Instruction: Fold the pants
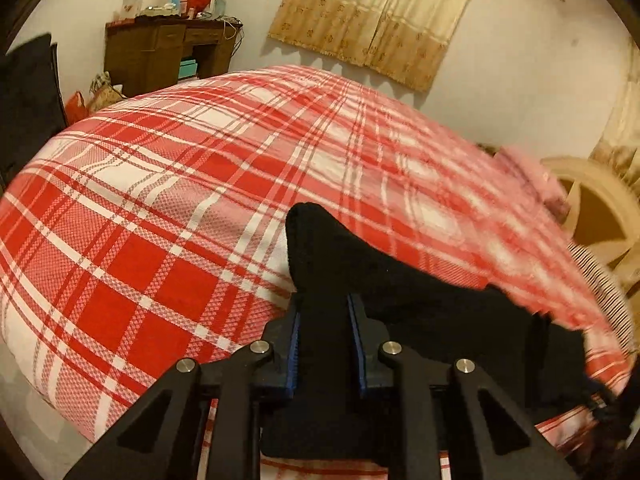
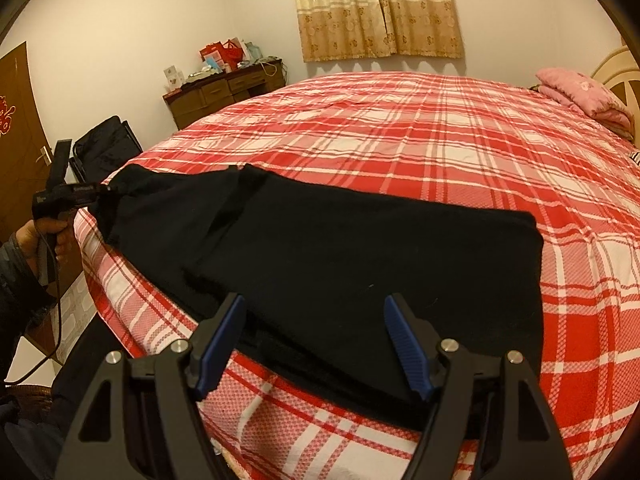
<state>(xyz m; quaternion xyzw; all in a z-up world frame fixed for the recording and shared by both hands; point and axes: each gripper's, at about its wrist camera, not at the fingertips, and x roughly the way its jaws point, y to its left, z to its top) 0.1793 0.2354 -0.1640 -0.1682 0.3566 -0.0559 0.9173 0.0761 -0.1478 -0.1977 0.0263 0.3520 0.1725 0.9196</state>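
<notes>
Meanwhile the left gripper [image 1: 322, 312] is pinching the black pants [image 2: 340, 248] on the plaid bedspread [image 2: 440, 140], while the right gripper [image 2: 314, 316] is hovering wide open above them.

Handheld black grippers, dark padded sleeve

Both the left gripper [image 1: 322, 316] and right gripper [image 2: 314, 320] have black angular linkage arms with triangular cut-outs, silver round pivot screws and ribbed blue pads lining the jaws. A thin black cable [image 2: 56, 312] hangs from the left tool's pistol-style handle; the sleeve [image 2: 18, 276] looks dark and quilted.

Black pants [image 2: 360, 248] are lying on a red-and-white plaid bedspread [image 2: 440, 140]; beige floral curtains [image 2: 380, 8] are hanging behind.
</notes>
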